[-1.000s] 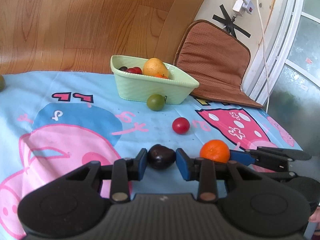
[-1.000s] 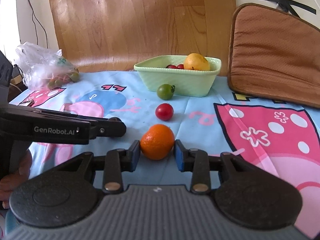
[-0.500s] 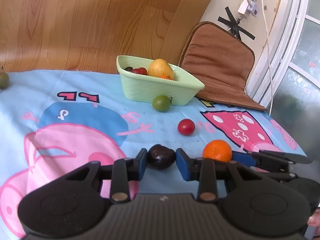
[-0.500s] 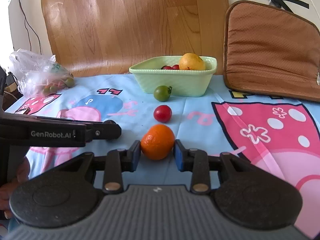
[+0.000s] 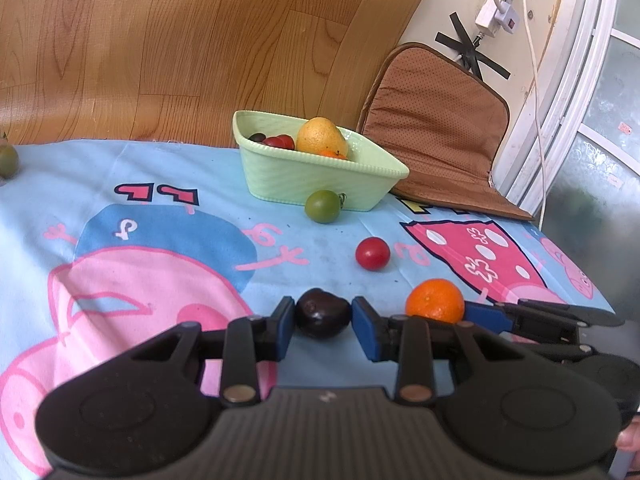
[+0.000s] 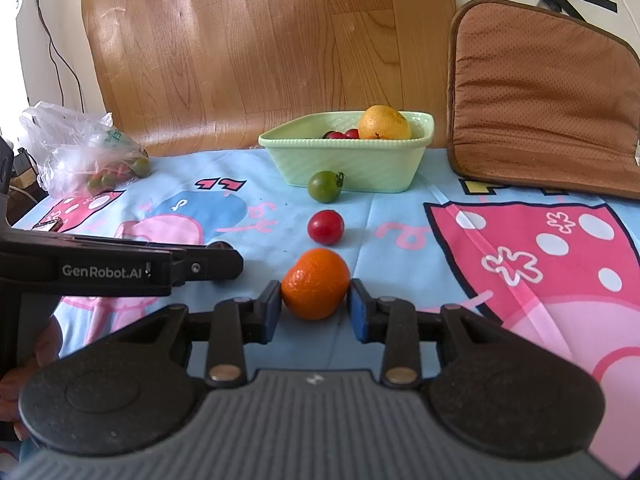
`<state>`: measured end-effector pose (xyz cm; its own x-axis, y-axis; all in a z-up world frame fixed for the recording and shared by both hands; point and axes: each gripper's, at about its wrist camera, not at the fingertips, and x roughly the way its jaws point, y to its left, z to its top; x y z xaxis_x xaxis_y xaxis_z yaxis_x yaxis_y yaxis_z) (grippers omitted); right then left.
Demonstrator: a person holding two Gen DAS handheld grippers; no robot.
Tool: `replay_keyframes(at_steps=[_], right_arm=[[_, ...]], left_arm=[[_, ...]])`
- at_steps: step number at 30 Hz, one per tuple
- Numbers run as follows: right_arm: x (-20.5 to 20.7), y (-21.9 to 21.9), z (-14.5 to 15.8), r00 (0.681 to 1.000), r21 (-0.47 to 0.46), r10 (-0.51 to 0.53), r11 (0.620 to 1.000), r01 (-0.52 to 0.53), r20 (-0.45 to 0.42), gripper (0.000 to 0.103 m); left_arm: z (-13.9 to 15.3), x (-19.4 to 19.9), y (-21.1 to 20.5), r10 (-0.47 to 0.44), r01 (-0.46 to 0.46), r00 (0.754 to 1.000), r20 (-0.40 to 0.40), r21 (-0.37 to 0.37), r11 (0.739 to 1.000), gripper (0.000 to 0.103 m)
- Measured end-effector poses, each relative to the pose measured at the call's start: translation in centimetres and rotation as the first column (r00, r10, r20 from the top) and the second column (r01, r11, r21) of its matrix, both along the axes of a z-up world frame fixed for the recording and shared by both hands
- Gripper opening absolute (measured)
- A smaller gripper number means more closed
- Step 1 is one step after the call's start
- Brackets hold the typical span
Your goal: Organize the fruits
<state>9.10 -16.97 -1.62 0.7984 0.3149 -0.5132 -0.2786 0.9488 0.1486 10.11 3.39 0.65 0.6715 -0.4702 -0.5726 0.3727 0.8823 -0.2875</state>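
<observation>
Right now left gripper (image 5: pixel 323 322) is clamped on a dark plum (image 5: pixel 322 314), blue pads touching it on both sides, jaws nearly closed. Right gripper (image 6: pixel 314 304) is clamped on an orange (image 6: pixel 315 283), pads against both sides, jaws a bit wider than the left. Both fruits sit low over the cartoon tablecloth (image 6: pixel 400 216); cannot tell if they touch the cloth or are lifted.

In the left view the orange (image 5: pixel 435 300) shows just right of the plum, the right gripper behind it.

Red tomato (image 6: pixel 325 227) lies on the cloth just beyond the orange. Green tomato (image 6: pixel 325 186) lies further on, just in front of the green basket (image 6: pixel 360 172), maybe touching its wall. Basket holds a big yellow-orange citrus (image 6: pixel 384 122), a few small red tomatoes (image 6: pixel 346 134) and, in the left view, something dark (image 5: pixel 257 136).

Plastic bag (image 6: pixel 76 148) with small green fruits sits at the far left of the cloth. Brown cushion (image 6: pixel 544 96) leans on the wall right of the basket. Wood-look panel (image 6: pixel 260 48) behind.
</observation>
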Motion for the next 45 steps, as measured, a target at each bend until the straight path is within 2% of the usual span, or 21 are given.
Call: replay_keyframes(at_steps=[29, 37, 45], right_arm=[[-0.07, 0.02, 0.01, 1.000, 0.015, -0.008, 1.000, 0.008, -0.003, 0.040], [-0.06, -0.30, 0.02, 1.000, 0.024, -0.021, 0.999, 0.021, 0.000, 0.041], [-0.37, -0.16, 0.10, 1.000, 0.021, -0.014, 1.000, 0.013, 0.016, 0.038]], left_arm=[[-0.09, 0.04, -0.07, -0.005, 0.005, 1.000, 0.005, 0.009, 1.000, 0.032], [-0.03, -0.21, -0.52, -0.022, 0.021, 1.000, 0.022, 0.037, 0.999, 0.039], [-0.12, -0.09, -0.35, -0.018, 0.017, 1.000, 0.023, 0.030, 0.999, 0.031]])
